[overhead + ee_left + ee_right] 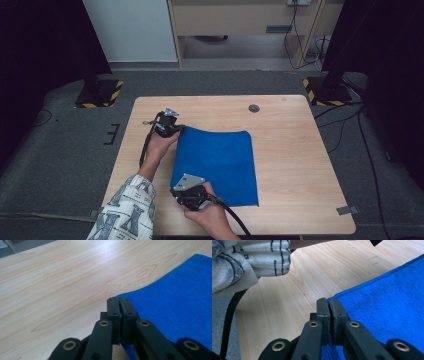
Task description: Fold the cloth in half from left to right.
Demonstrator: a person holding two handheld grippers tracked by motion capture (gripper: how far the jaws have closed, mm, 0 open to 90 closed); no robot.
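A blue cloth (220,165) lies on the wooden table (295,165), its left edge a little raised. At the cloth's far-left corner, my left gripper (179,128) is shut on it. The left gripper view has the black jaws (118,300) pressed together with the blue cloth's (175,302) corner between them. My right gripper (176,189) is shut on the near-left corner. In the right gripper view the jaws (327,300) pinch the edge of the cloth (387,295), and a patterned sleeve (249,260) hangs above at the left.
A round grommet hole (254,108) sits near the table's far edge. Two black stands with yellow-and-black striped bases (97,95) (327,92) stand on the grey floor beyond the far corners. Bare wood lies to the right of the cloth. A black cable (229,315) trails down.
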